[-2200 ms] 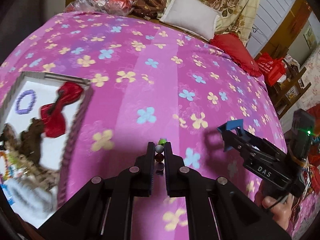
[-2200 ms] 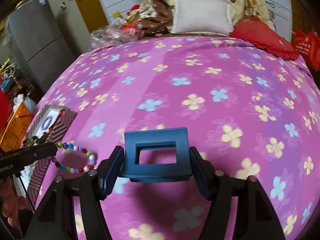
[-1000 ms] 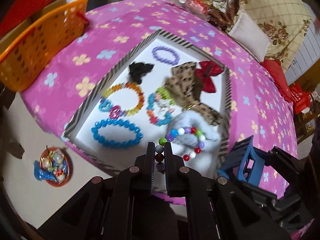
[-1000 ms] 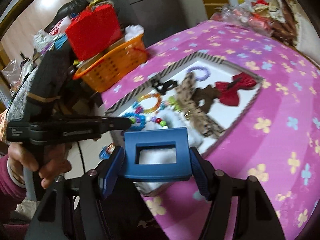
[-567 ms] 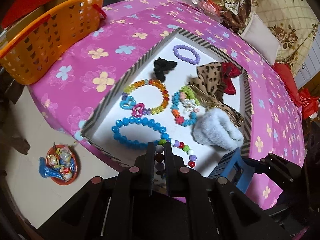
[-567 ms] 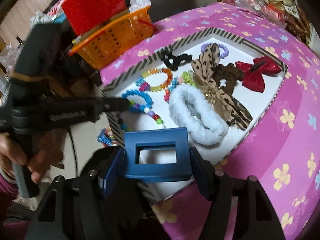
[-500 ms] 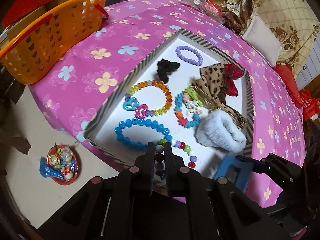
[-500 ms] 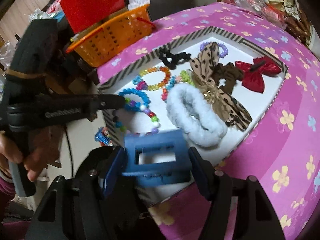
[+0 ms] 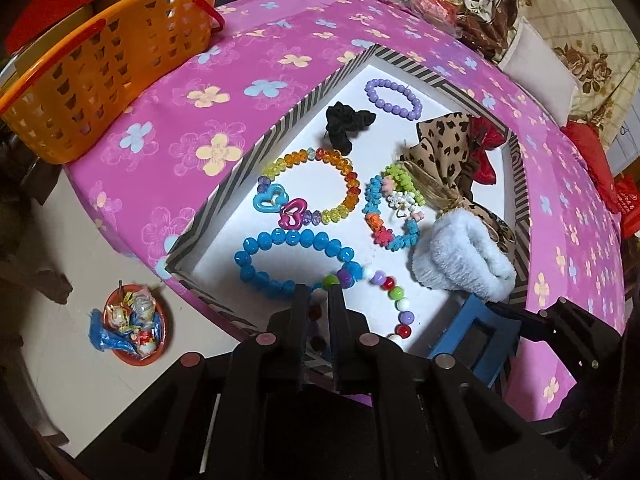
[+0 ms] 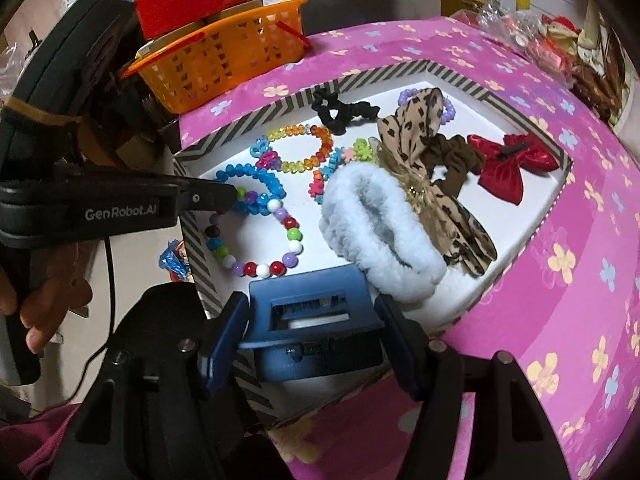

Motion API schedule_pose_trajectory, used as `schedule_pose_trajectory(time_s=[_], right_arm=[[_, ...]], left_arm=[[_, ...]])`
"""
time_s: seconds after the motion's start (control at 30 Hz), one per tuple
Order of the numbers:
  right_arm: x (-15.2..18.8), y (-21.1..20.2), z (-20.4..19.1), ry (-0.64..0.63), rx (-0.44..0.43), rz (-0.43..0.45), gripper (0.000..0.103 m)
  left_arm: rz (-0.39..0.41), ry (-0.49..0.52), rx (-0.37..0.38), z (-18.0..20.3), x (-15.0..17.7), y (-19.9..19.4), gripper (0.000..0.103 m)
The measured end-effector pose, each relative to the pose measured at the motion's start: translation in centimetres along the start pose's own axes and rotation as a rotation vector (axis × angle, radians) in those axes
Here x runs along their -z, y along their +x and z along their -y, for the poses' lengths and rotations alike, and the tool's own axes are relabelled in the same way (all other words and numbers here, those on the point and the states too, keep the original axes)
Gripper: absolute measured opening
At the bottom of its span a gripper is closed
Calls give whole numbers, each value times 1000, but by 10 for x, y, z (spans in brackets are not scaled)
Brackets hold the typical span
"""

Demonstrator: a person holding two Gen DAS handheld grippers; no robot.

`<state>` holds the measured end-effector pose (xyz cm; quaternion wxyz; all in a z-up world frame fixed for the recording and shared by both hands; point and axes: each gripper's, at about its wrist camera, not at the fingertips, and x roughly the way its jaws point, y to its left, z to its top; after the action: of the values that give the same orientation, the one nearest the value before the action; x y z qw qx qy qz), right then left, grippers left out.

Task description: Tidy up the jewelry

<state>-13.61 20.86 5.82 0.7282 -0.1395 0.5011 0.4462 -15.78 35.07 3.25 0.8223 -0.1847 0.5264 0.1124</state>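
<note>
multicolour bead bracelet (image 9: pixel 390 294) now lies in tray (image 9: pixel 240 168) | blue hair claw (image 10: pixel 316 320) tipped forward

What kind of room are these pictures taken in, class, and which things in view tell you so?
Most likely a bedroom at home. The tray of bracelets and hair ties sits on a bed with a pink flowered bedsheet, a white pillow and patterned bedding lie at its far end.

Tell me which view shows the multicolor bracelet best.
The right wrist view: the multicolor bracelet shows as a nearly whole loop in the box. In the left wrist view the left gripper hides its near part.
</note>
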Motion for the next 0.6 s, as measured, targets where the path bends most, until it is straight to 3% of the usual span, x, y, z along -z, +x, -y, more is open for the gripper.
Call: schedule_pose_trajectory(time_s=[0.13,0.37,0.6], right_arm=[[0,-2,-1,2,-1,3,69],[7,-21,5,60,-45,54,74],[19,-49,15,162,-54,145,74]], left_arm=[[-1,10,-25,1,2,1,5],[37,26,-40,8,6,-8,26],[107,55,-80,18,13,-25,27]])
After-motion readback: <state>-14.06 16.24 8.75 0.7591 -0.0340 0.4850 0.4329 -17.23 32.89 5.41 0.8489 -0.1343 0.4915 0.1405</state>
